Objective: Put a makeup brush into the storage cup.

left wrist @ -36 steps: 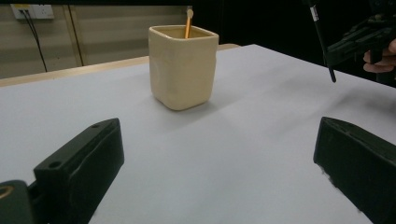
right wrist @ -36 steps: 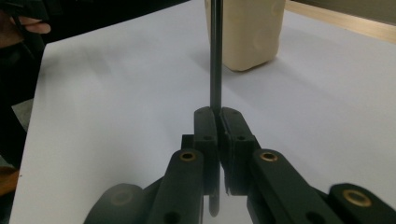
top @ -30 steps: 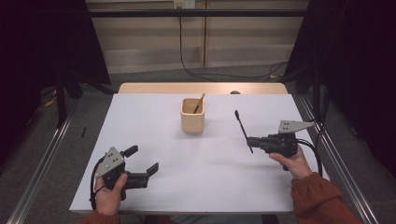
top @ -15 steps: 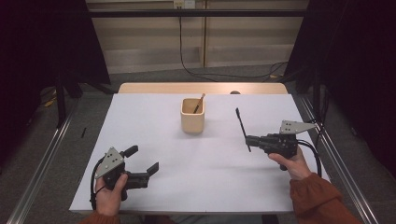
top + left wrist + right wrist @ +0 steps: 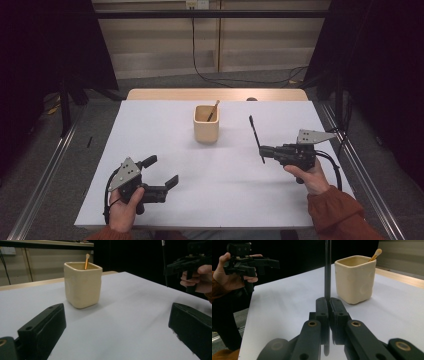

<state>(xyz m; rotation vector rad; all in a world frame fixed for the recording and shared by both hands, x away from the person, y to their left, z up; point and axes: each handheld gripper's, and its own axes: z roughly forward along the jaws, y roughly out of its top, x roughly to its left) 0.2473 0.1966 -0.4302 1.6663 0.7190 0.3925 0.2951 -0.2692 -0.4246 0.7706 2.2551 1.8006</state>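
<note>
A cream square cup (image 5: 206, 123) stands at the table's middle back, with a thin wooden stick (image 5: 213, 110) leaning inside it. To its right my right gripper (image 5: 263, 150) is shut on a slim black stick (image 5: 256, 136) that rises upright above the jaws. In the right gripper view the black stick (image 5: 327, 270) stands between the closed jaws, with the cup (image 5: 355, 278) beyond and to the right. My left gripper (image 5: 161, 172) rests open near the front left edge, nothing between its jaws. The cup (image 5: 82, 283) and wooden stick (image 5: 86, 261) lie ahead in the left gripper view.
A white sheet (image 5: 150, 130) covers the table, with a wooden strip (image 5: 170, 94) along the far edge. Metal rails (image 5: 45, 180) run along both sides on the floor. Cables (image 5: 215, 75) lie on the floor behind.
The right gripper with the black stick has shifted slightly nearer and lower. The left gripper has stayed in place.
</note>
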